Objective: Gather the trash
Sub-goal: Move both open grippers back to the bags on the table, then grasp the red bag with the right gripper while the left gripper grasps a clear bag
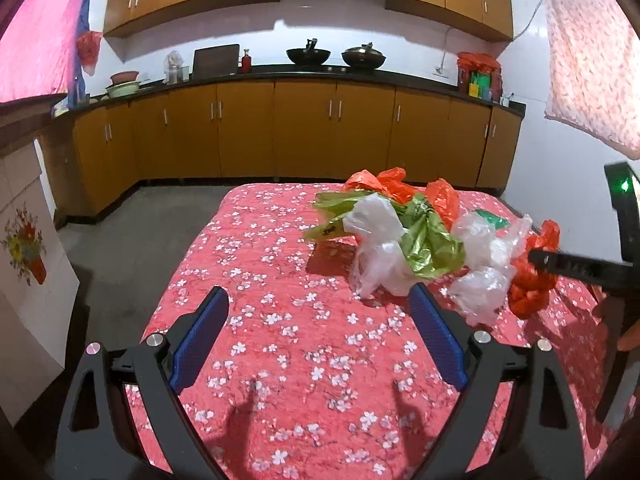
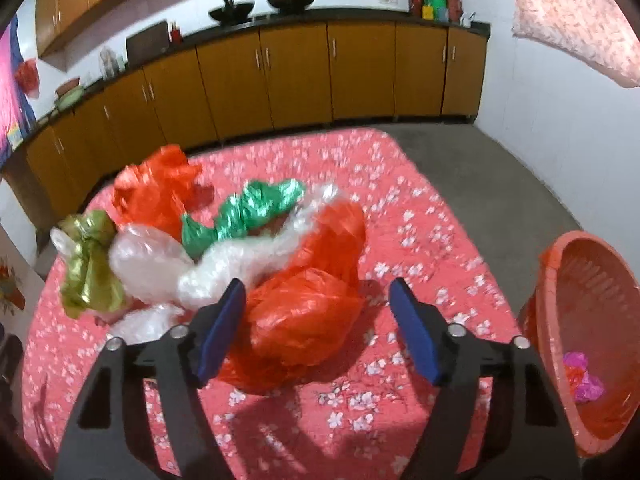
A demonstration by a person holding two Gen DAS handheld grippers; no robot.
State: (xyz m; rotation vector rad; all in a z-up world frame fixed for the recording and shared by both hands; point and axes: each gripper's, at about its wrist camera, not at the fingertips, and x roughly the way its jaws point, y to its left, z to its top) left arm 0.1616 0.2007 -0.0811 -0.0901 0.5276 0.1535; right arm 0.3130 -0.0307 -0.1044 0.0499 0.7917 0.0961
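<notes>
A pile of crumpled plastic bags lies on the table with the red floral cloth (image 1: 280, 280): orange (image 1: 532, 280), clear white (image 1: 380, 240) and olive green (image 1: 428, 240) ones. In the right wrist view the nearest orange bag (image 2: 304, 320) lies between the fingers of my open right gripper (image 2: 318, 300), with white (image 2: 240, 264), green (image 2: 244, 216) and olive (image 2: 88, 272) bags behind it. My left gripper (image 1: 320, 304) is open and empty above the cloth, left of the pile. The right gripper also shows in the left wrist view (image 1: 576, 266), beside the orange bag.
An orange plastic basket (image 2: 552, 312) stands at the table's right edge with a pink scrap (image 2: 582, 376) inside. Kitchen cabinets (image 1: 304, 128) and a counter with woks (image 1: 308, 56) run along the far wall. A white floral panel (image 1: 28, 248) stands at the left.
</notes>
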